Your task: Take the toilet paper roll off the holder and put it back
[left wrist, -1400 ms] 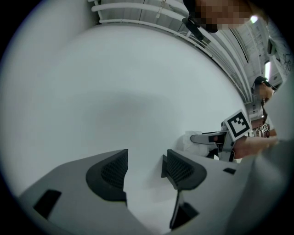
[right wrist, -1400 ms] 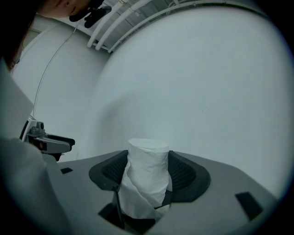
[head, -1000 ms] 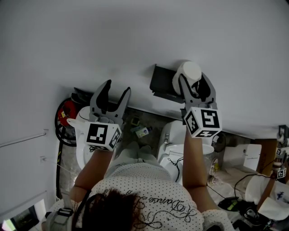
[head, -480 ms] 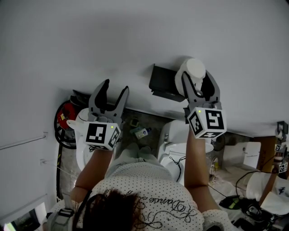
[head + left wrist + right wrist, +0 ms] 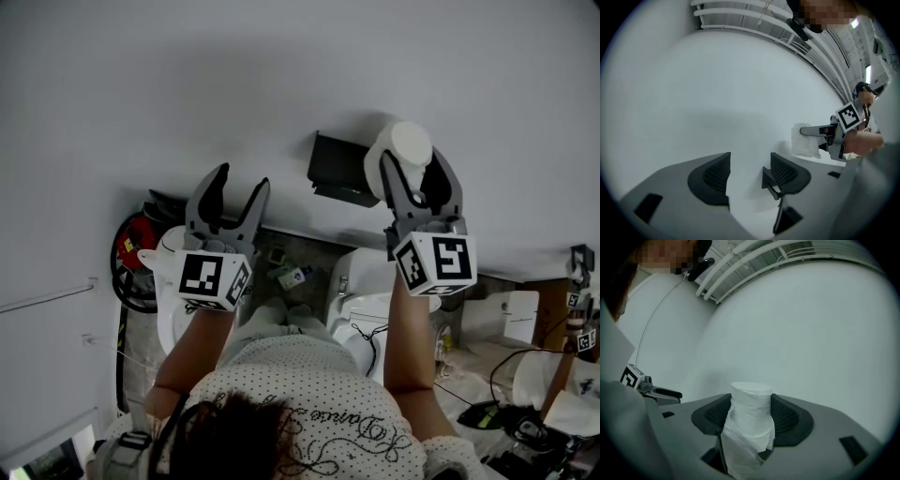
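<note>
My right gripper [image 5: 410,167] is shut on the white toilet paper roll [image 5: 403,148], held up against the pale wall just right of the black holder [image 5: 340,172]. In the right gripper view the roll [image 5: 750,420] stands between both pads, a loose sheet hanging down at the front. My left gripper [image 5: 232,192] is open and empty, raised to the left of the holder; its pads [image 5: 716,173] face bare wall. The left gripper view also catches the roll [image 5: 804,139] in the right gripper at the right.
Below the grippers are a white toilet [image 5: 364,291], a red and black object [image 5: 139,246] near the floor at left, and cables and clutter [image 5: 506,412] at lower right. The person's arms and dotted shirt [image 5: 300,403] fill the bottom.
My right gripper has carried the roll a little to the right and up, farther from the holder. The left gripper has hardly moved.
</note>
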`<state>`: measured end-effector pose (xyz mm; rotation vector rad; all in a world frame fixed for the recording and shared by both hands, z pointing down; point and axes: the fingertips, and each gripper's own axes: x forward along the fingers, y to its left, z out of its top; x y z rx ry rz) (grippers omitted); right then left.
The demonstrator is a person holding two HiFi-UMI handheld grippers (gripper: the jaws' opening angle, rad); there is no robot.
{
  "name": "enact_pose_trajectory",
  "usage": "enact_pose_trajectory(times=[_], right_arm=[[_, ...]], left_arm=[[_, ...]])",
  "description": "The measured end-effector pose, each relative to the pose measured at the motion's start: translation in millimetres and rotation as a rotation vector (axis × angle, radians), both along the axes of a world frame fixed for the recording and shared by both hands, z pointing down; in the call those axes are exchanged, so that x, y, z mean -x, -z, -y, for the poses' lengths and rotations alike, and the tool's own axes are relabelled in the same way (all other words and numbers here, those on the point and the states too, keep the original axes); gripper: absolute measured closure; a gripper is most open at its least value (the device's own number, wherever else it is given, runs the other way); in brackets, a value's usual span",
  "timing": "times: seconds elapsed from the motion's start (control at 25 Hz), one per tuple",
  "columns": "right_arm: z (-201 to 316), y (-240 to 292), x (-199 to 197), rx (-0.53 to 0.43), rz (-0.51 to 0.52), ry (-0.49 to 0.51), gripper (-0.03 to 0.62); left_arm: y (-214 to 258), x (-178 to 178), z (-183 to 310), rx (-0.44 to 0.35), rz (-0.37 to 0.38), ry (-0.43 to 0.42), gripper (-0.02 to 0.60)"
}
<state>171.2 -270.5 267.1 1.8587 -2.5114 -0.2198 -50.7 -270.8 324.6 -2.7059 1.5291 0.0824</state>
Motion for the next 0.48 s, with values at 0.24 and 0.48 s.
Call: enact_pose_trajectory(times=[0.24,0.48], right_arm=[[-19.7,12.6,-0.3,-0.029,0.007,0.007,0.324],[-35.8,15.7,-0.7,-0.028,0.001,0.006,0.324]], left_arm=[[4.9,-3.8,-3.9,-0.012,0.002,-0.019,0.328],[6.2,-4.9,-7.5,-0.021,0.017,-0.030,0.328]])
